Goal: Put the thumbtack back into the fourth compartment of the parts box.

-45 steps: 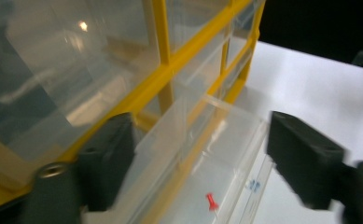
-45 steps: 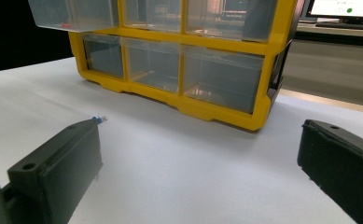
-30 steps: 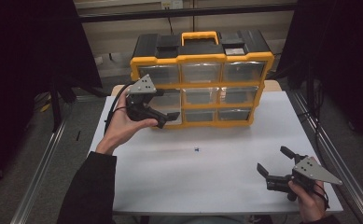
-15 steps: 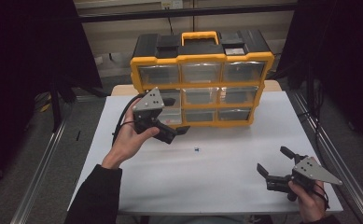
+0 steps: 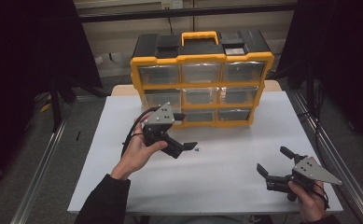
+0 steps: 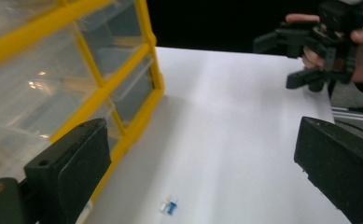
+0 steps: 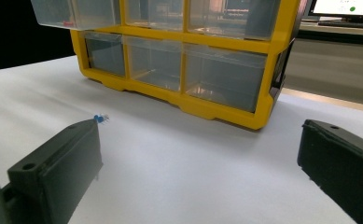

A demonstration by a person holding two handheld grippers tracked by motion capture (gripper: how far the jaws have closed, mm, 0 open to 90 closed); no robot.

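A tiny blue and clear piece (image 5: 196, 150) lies on the white table (image 5: 226, 186), just in front of the yellow organizer (image 5: 202, 84) with clear drawers. My left gripper (image 5: 186, 132) hovers open just left of the piece, jaws pointing right, lower jaw tip close beside it. In the left gripper view the piece (image 6: 169, 206) lies low between the wide jaws of that gripper (image 6: 205, 140), with the organizer (image 6: 76, 70) at left. My right gripper (image 5: 272, 159) rests open near the front right edge. Its own view shows the right gripper (image 7: 200, 135) empty, the piece (image 7: 100, 118) beyond its left jaw.
All the organizer's drawers (image 7: 184, 60) look shut; a black top and yellow handle (image 5: 199, 36) cap it. The right hand's gripper (image 6: 282, 63) shows far off in the left gripper view. Bare white table spreads between the two grippers. Metal rails run along both table sides.
The left hand has carried its gripper right and down, from the organizer's left drawers toward the small blue piece. The right gripper has stayed put.
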